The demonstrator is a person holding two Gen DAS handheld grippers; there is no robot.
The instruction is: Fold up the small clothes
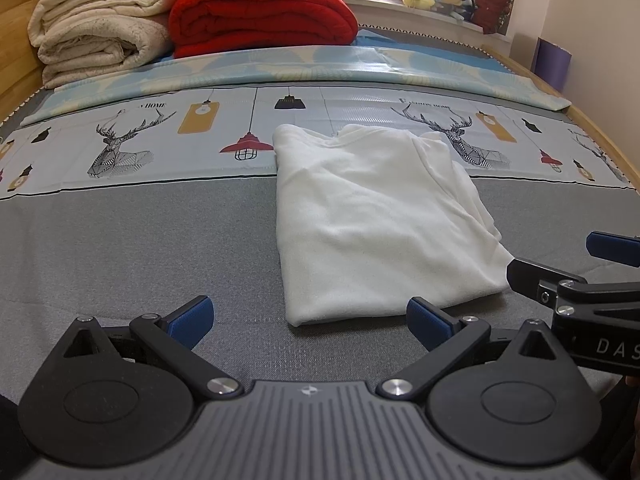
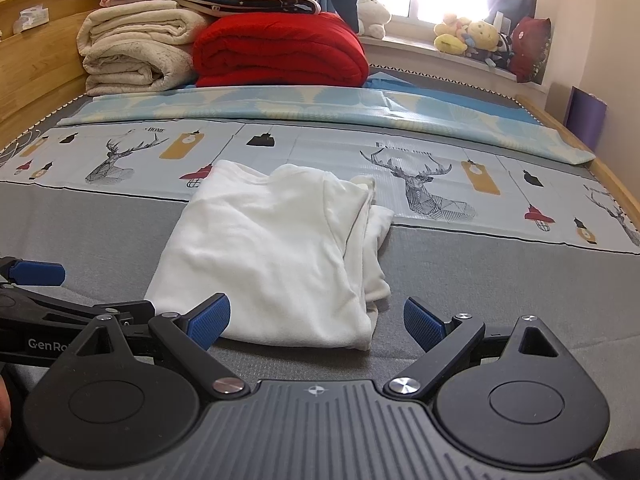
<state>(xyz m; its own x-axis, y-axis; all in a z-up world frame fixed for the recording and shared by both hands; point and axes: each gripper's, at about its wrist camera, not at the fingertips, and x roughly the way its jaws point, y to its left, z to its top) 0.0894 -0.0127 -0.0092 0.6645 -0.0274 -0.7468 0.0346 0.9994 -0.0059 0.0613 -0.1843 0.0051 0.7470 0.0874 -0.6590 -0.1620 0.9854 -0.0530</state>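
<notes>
A white garment lies folded into a rough rectangle on the grey bed cover; it also shows in the right wrist view, with loose layers bunched along its right edge. My left gripper is open and empty, just short of the garment's near left corner. My right gripper is open and empty, just short of the garment's near edge. The right gripper also shows at the right edge of the left wrist view, beside the garment's near right corner.
A printed deer-and-lamp sheet lies behind the garment. Folded cream blankets and a red quilt are stacked at the bed's far end. Stuffed toys sit on the windowsill. A wooden bed frame runs along the right.
</notes>
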